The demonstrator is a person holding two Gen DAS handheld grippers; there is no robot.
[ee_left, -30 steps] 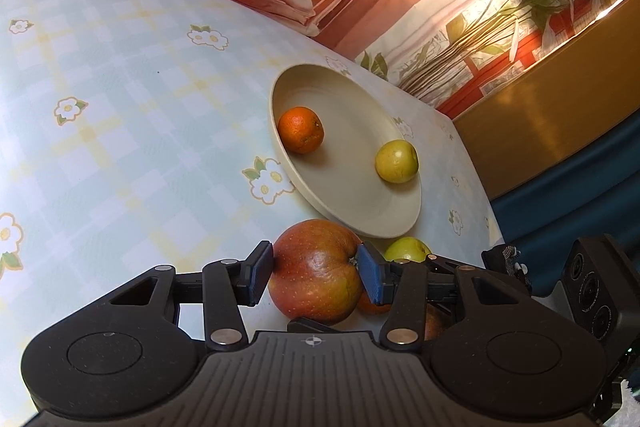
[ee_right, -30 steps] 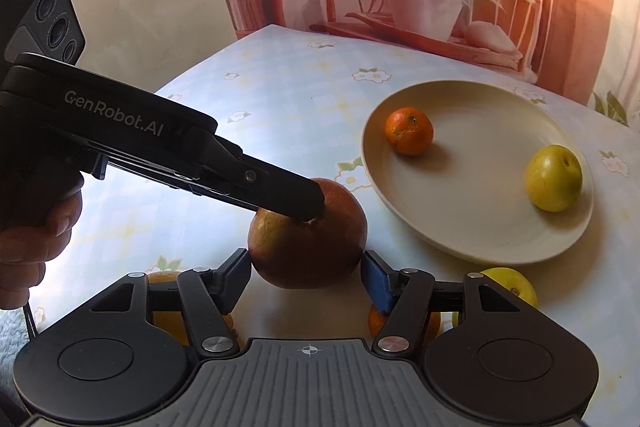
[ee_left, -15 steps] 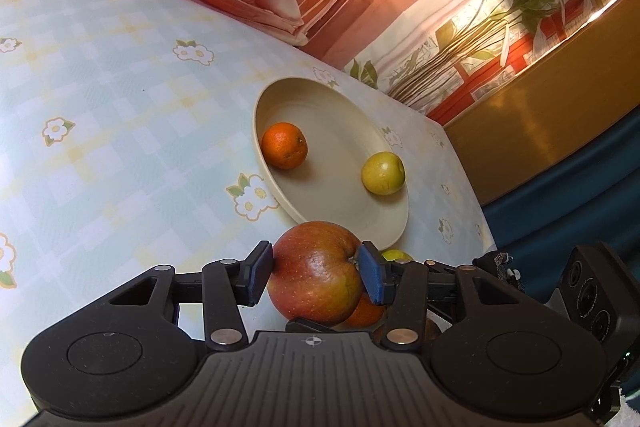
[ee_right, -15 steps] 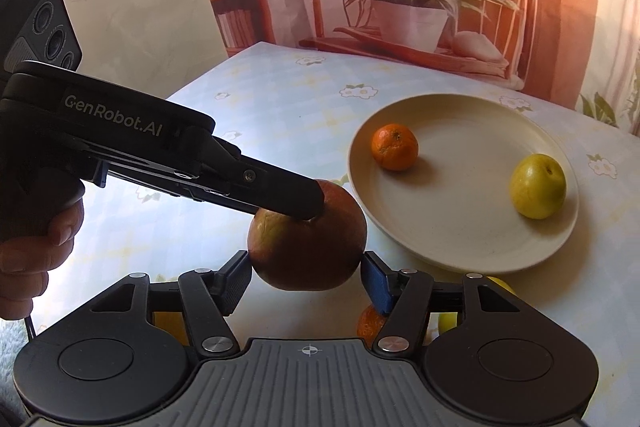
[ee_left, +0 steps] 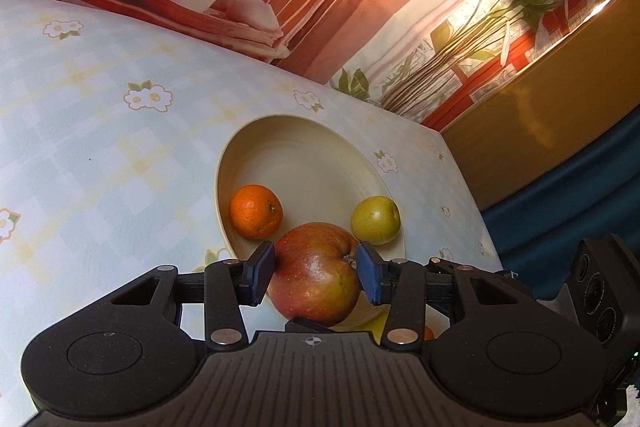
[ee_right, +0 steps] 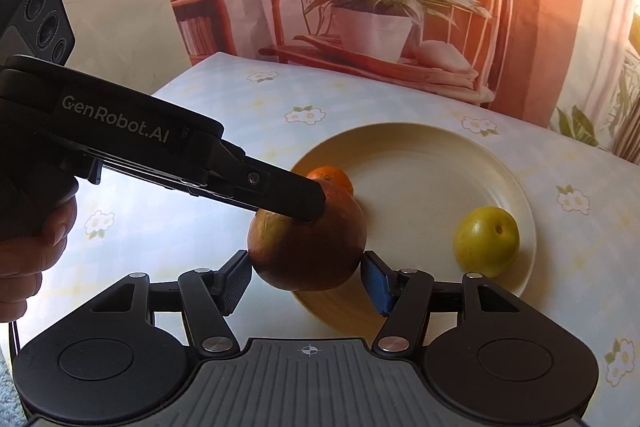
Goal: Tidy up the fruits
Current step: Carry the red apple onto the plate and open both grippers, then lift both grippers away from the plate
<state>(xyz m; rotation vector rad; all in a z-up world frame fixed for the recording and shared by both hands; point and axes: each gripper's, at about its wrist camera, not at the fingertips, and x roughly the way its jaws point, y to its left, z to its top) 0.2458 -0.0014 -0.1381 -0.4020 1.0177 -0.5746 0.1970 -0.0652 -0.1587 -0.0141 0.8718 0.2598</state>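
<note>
Both your tongs are on the same red apple, held up over the near rim of the cream plate.

Left tongs: jaws closing, blue pads pressed to either side of the apple. From the right wrist view they reach in from the left and one finger lies across the apple's top.

Right tongs: narrow, pads flanking the apple's lower sides; contact looks likely, though the apple's shadow makes it hard to be sure.

On the plate: a mandarin near the left rim and a yellow-green apple to the right, well apart.

The plate sits on the bench with its flowered cloth. Your hand grips the left handle.
</note>
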